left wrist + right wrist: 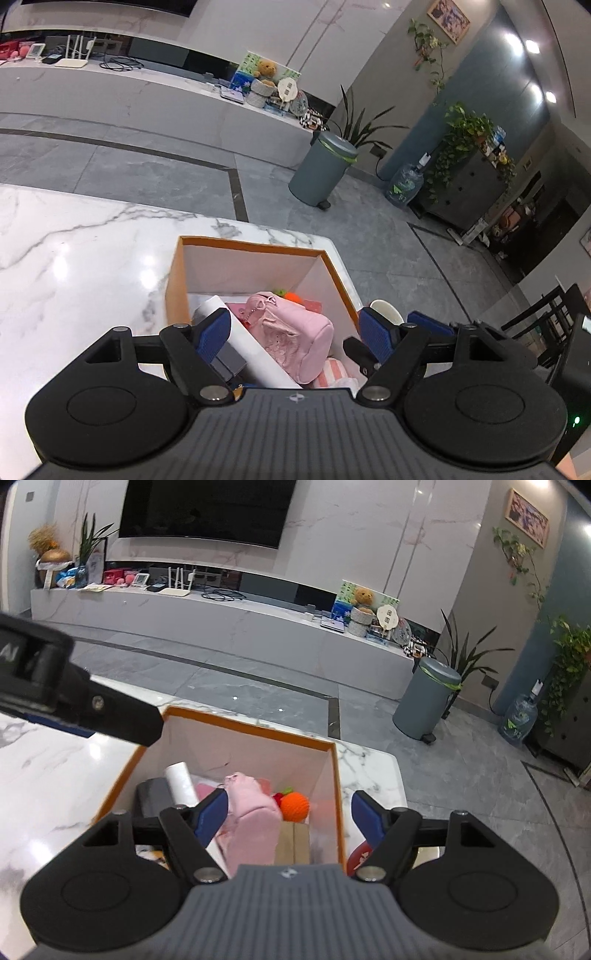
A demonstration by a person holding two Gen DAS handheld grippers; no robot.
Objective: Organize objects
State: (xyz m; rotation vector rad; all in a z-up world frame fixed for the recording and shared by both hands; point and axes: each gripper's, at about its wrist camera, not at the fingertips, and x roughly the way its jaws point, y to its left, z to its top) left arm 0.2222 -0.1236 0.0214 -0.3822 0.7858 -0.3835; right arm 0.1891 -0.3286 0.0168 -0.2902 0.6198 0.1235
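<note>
Both grippers hover above an orange-edged box (255,245) near the corner of a white marble table (81,258), their blue-padded fingers spread apart and gripping nothing. On the left gripper (295,332) the pads stand clear on either side of a pink pouch (295,332) that lies in the box below them, touching neither pad; the right gripper (288,812) likewise hangs with its jaws parted over the same pouch, seen end-on from that camera. Beside the pouch inside the box lie a white roll (181,781), a dark grey block (153,794), an orange knitted ball (294,805) and a flat brown cardboard piece (293,843); a pink-and-white striped item (332,373) shows only as a corner in the left wrist view. Much of the box's near side is cut off behind each gripper's body, so what fills its lower part cannot be made out. A white rounded object (386,310) just outside the box's right wall is mostly hidden by a pad, and a red item (360,858) at the same spot in the right wrist view is too covered to identify. Part of the left gripper's black body crosses the upper left of the right wrist view, blurred. Beyond the table stand a grey pedal bin (428,698) and a long white TV bench (221,616)
</note>
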